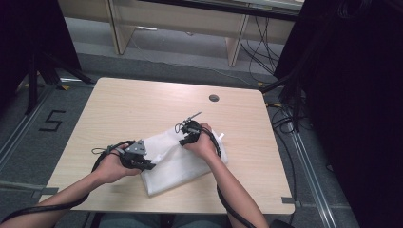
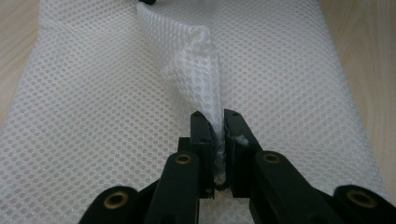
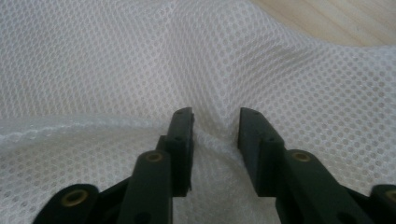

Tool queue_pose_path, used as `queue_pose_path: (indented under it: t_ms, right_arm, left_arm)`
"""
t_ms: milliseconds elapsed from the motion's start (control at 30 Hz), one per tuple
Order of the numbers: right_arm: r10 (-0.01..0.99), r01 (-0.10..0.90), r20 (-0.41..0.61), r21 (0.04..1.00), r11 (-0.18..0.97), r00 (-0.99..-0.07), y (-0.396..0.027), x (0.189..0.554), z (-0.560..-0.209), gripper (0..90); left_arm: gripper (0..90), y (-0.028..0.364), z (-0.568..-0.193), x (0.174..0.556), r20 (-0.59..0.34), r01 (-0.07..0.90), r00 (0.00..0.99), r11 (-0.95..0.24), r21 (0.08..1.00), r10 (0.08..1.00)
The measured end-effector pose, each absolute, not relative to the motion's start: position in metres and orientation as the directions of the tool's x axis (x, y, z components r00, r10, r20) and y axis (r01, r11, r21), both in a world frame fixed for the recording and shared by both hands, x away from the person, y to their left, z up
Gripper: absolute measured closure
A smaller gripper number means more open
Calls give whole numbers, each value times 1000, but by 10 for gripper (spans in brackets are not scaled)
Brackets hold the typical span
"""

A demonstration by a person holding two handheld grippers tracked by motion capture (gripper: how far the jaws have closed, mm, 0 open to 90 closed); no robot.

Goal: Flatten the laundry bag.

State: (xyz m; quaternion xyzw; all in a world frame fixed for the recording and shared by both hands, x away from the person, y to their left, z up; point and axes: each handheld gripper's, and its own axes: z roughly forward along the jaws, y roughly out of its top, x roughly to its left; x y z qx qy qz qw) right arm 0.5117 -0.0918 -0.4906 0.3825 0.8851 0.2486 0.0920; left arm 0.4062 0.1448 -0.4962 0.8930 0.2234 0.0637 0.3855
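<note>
Fingers of the left gripper [image 2: 215,140] clamp a mesh bag [image 2: 93,116] fold; right gripper [image 3: 215,140] fingers stand apart, pressing mid-bag.

Light wooden table [image 1: 123,109], square-cornered, with a round dark grommet [image 1: 214,98] near the far edge. Lying on it toward the near side: a white mesh bag [image 1: 176,166], rumpled, set at a slant. Standing on grey carpeted floor [image 1: 71,95] marked with a black "5" [image 1: 52,120].
</note>
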Motion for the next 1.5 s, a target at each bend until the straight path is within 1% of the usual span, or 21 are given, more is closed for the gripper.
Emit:
queue_pose_path:
  t_ms: [100, 133, 233, 300, 333, 500, 533, 567, 700, 867, 900, 967, 1000, 1033, 1100, 1133, 1167, 1367, 1400, 1467, 1500]
  right_arm:
    - [715, 628, 27, 503, 594, -698, -91, 510, -489, 787]
    - [715, 628, 27, 503, 594, -698, -91, 510, -489, 787]
    - [714, 631, 22, 489, 603, -700, -87, 508, -488, 855]
    - [710, 625, 13, 488, 610, -704, -87, 508, -488, 863]
    - [714, 631, 17, 483, 607, -700, -87, 506, -487, 868]
    - [718, 639, 44, 497, 588, -695, -91, 508, -482, 833]
    - [723, 642, 43, 499, 582, -689, -93, 508, -480, 745]
    - [724, 643, 42, 498, 582, -688, -94, 508, -481, 705]
    - [722, 640, 67, 523, 563, -689, -97, 509, -480, 677]
    - [698, 623, 63, 514, 589, -713, -95, 506, -480, 745]
    - [691, 619, 48, 491, 613, -722, -94, 504, -484, 798]
    - [691, 617, 39, 487, 618, -722, -95, 504, -487, 813]
    - [687, 613, 38, 491, 620, -725, -95, 504, -488, 815]
    - [685, 610, 37, 491, 622, -727, -95, 505, -488, 812]
    - [689, 614, 39, 490, 619, -724, -95, 505, -487, 793]
    - [690, 619, 49, 491, 613, -723, -94, 505, -485, 754]
    - [678, 602, 49, 511, 614, -733, -93, 506, -483, 642]
    - [652, 580, 34, 491, 649, -758, -87, 504, -489, 653]
    - [647, 578, 42, 497, 647, -761, -87, 504, -489, 707]
    - [641, 573, 40, 495, 653, -766, -86, 504, -489, 722]
    - [626, 558, 37, 496, 665, -779, -86, 504, -489, 794]
  left_arm:
    - [833, 145, -496, 406, -55, 354, 888, -603, 715, 456]
    - [833, 145, -496, 406, -59, 362, 884, -600, 713, 463]
    - [832, 146, -497, 407, -75, 378, 879, -591, 713, 472]
    - [832, 148, -496, 408, -61, 363, 884, -599, 714, 463]
    - [832, 148, -496, 408, -78, 388, 872, -584, 713, 484]
    - [836, 152, -493, 410, -55, 364, 880, -595, 717, 472]
    - [836, 151, -493, 409, -79, 388, 869, -575, 720, 488]
    - [836, 151, -493, 409, -78, 387, 870, -574, 722, 488]
    - [836, 151, -494, 410, -69, 387, 867, -579, 717, 494]
    - [836, 152, -495, 411, -84, 402, 862, -573, 715, 500]
    - [836, 154, -493, 413, -55, 378, 872, -598, 707, 486]
    - [836, 153, -493, 412, -66, 387, 866, -580, 717, 496]
    - [836, 154, -492, 413, -49, 371, 876, -604, 705, 481]
    - [837, 152, -493, 412, -67, 386, 865, -574, 722, 497]
    - [839, 152, -493, 411, -62, 382, 866, -579, 721, 496]
    - [839, 152, -494, 411, -70, 390, 863, -572, 722, 501]
    - [839, 152, -494, 411, -55, 382, 865, -584, 717, 498]
    - [839, 154, -493, 413, -44, 381, 864, -594, 709, 502]
    - [839, 155, -492, 413, -39, 377, 866, -598, 707, 499]
    - [839, 154, -493, 412, -53, 386, 861, -583, 715, 506]
    - [839, 154, -493, 412, -51, 385, 862, -586, 713, 504]
